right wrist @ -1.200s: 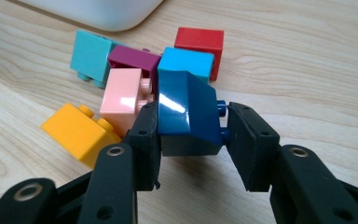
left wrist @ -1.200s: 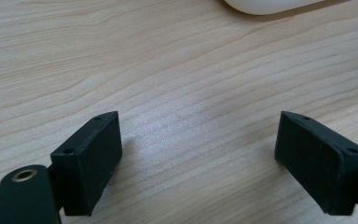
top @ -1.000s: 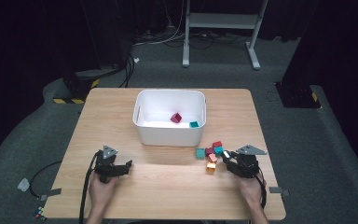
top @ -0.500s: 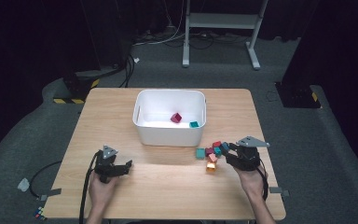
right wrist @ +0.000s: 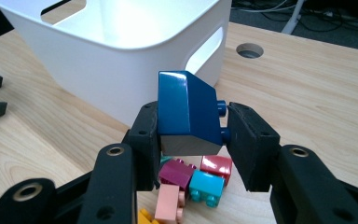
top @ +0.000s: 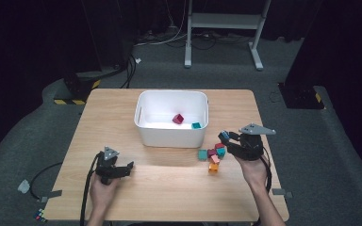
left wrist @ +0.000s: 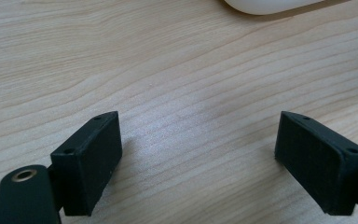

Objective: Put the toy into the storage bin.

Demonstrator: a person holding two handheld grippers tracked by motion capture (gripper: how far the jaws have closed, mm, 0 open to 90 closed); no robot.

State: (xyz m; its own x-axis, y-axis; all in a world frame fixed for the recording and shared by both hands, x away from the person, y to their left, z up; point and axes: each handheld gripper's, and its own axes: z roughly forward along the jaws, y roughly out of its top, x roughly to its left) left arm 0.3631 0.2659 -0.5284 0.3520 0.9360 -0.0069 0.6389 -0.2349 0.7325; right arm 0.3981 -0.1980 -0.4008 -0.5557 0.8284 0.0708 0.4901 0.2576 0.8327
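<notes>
With two bricks already in the white tub [top: 171,137], we grip a blue brick [right wrist: 186,112] in our right gripper [right wrist: 193,140]. Several bricks [top: 212,155] wait near the table's right edge; our left gripper [left wrist: 200,154] rests open and empty.

Dark room, grey carpet floor [top: 339,155], white metal stand [top: 224,21], cables [top: 165,40]

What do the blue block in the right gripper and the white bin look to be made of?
Blue block: likely hard moulded plastic, glossy, with studs and sharp highlights. White bin: probably smooth, slightly shiny plastic with rounded corners and cut-out handles. Right gripper holds the block.
</notes>
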